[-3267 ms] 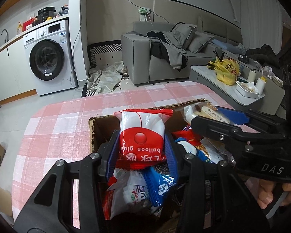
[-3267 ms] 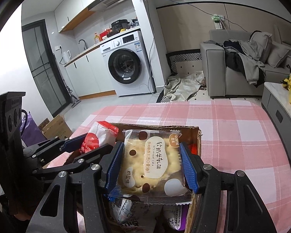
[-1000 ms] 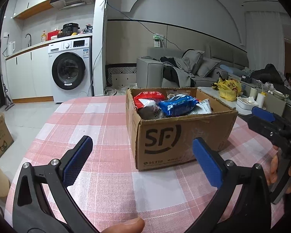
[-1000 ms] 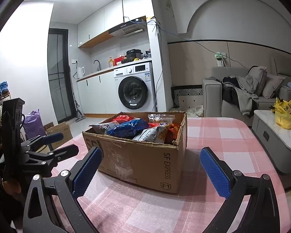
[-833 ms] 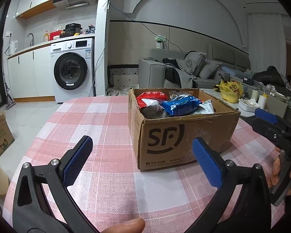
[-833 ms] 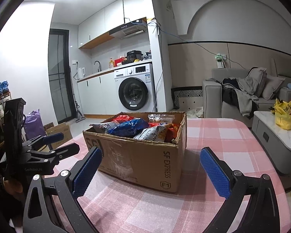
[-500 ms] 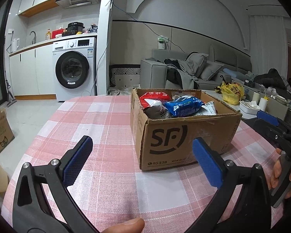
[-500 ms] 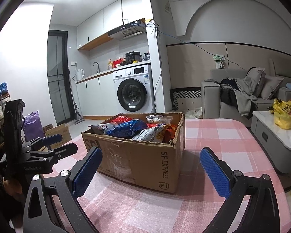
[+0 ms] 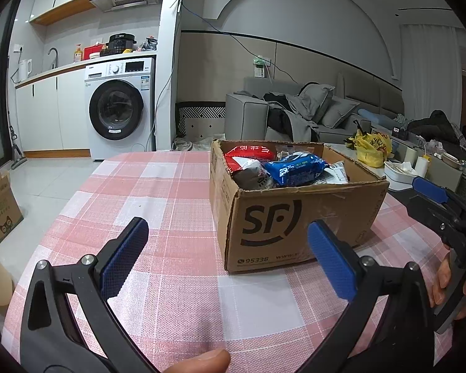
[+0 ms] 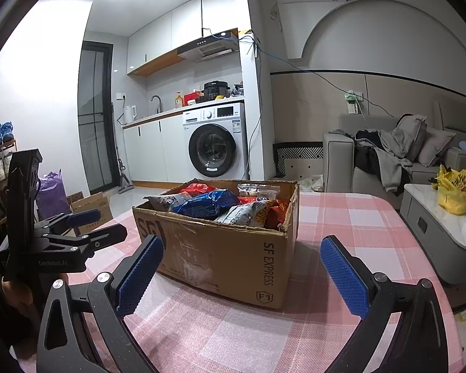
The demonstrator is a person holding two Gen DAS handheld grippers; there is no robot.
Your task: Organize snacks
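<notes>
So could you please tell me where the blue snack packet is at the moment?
The blue snack packet lies on top inside the cardboard box, right of a grey packet in the left wrist view; neither gripper touches it.

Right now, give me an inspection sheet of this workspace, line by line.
Surface: table under a pink checked cloth, bare around the box.
Job's things: open SF cardboard box standing on the cloth, filled with snack packs; a blue pack lies on top, a red pack behind it.
Clutter: nothing seen on the cloth besides the box.
Grippers: left tongs open, empty, short of the box; right tongs open, empty, facing the box's corner.
Cables: blue cable along the wall, none on the table.
Surroundings: washing machine, grey sofa with clothes, yellow bag on a side table.
</notes>
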